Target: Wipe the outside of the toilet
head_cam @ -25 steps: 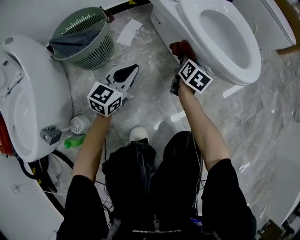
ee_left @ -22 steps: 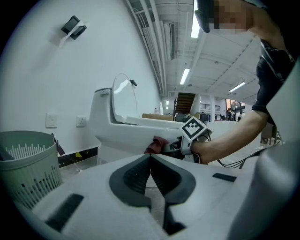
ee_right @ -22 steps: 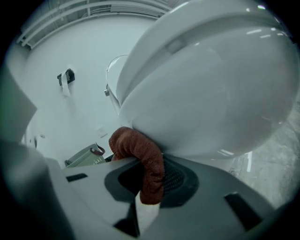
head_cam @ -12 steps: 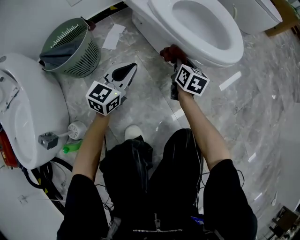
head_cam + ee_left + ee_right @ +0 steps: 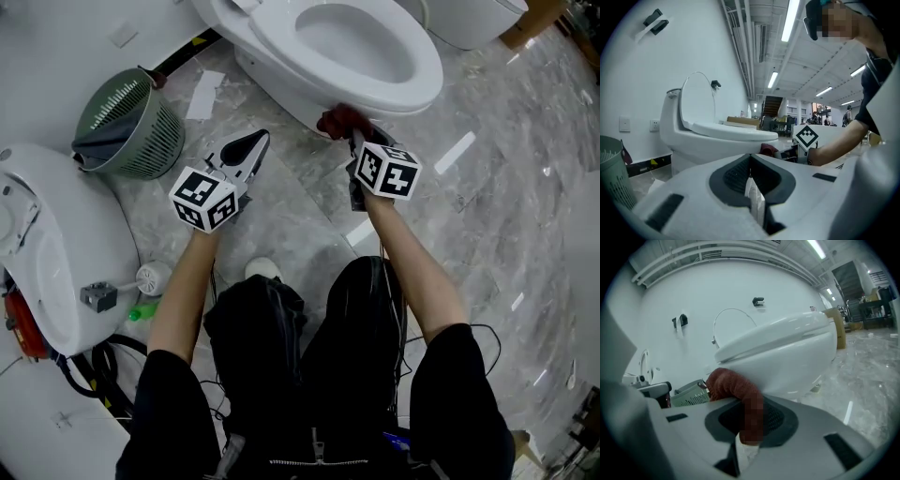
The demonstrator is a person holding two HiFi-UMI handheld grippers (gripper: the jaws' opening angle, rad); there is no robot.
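A white toilet (image 5: 281,80) with its seat down stands at the top of the head view. My right gripper (image 5: 354,131) is shut on a dark red cloth (image 5: 339,121) that presses against the bowl's outer front, under the seat rim. In the right gripper view the red cloth (image 5: 736,390) lies between the jaws, against the toilet bowl (image 5: 787,362). My left gripper (image 5: 246,148) hovers over the floor left of the bowl, shut and holding nothing. In the left gripper view, the toilet (image 5: 708,136) stands ahead with its lid up.
A green mesh waste basket (image 5: 127,127) stands on the marble floor to the left. A second white fixture (image 5: 56,244) lies at far left, with a toilet brush (image 5: 150,278), a green bottle (image 5: 142,310) and cables beside it. A paper scrap (image 5: 203,94) lies by the toilet base.
My right gripper and the red cloth have slid along the bowl's outside toward its front. The left gripper stayed shut near the same spot. The head view has shifted.
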